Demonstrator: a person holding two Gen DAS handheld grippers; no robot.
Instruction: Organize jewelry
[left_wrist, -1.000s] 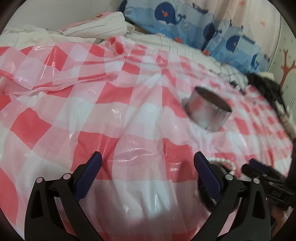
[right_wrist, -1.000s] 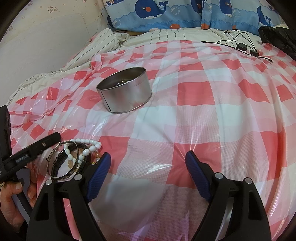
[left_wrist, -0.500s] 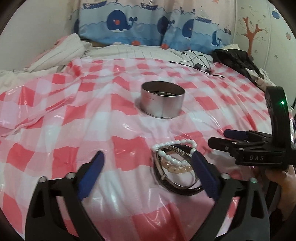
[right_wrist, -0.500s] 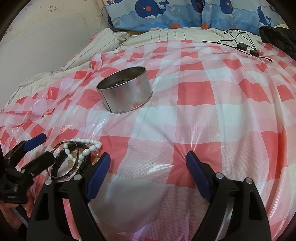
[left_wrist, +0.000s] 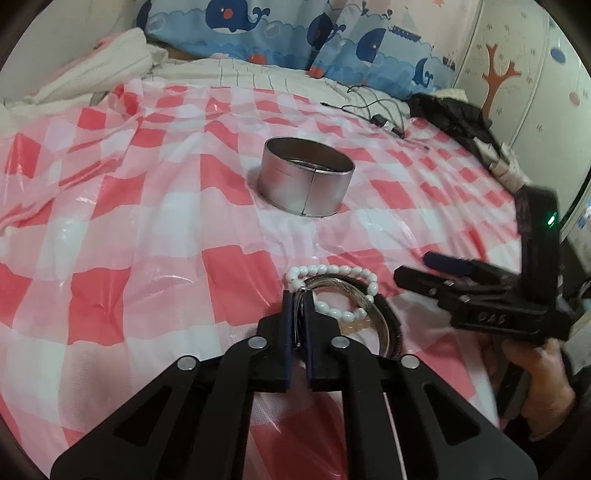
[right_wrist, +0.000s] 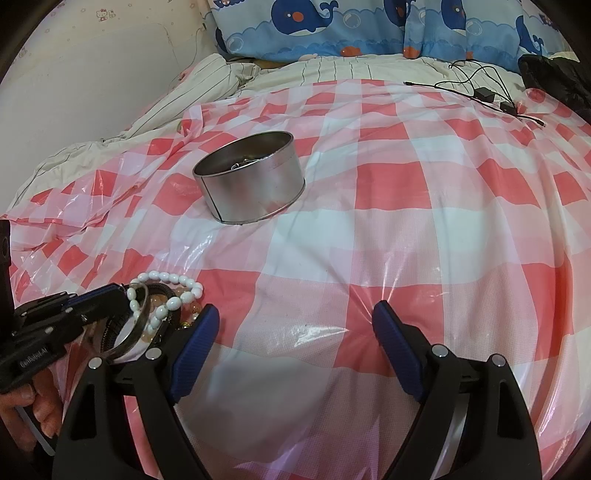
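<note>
The bracelets (left_wrist: 343, 302) lie in a tangled pile on the checked sheet (left_wrist: 147, 258), well short of the tin (left_wrist: 306, 181). My left gripper (left_wrist: 297, 317) has just been closing and now pinches the pile's near edge, the metal bangle (left_wrist: 354, 291) between its pads. I judge the risk is a partial grab: the bead strand (left_wrist: 332, 271) could slide off on the lift, or the slick plastic could come up too. The left tool angles down at the pile; the right gripper (right_wrist: 291, 332) hovers just beside it, its 2 jaws wide and empty.
</note>
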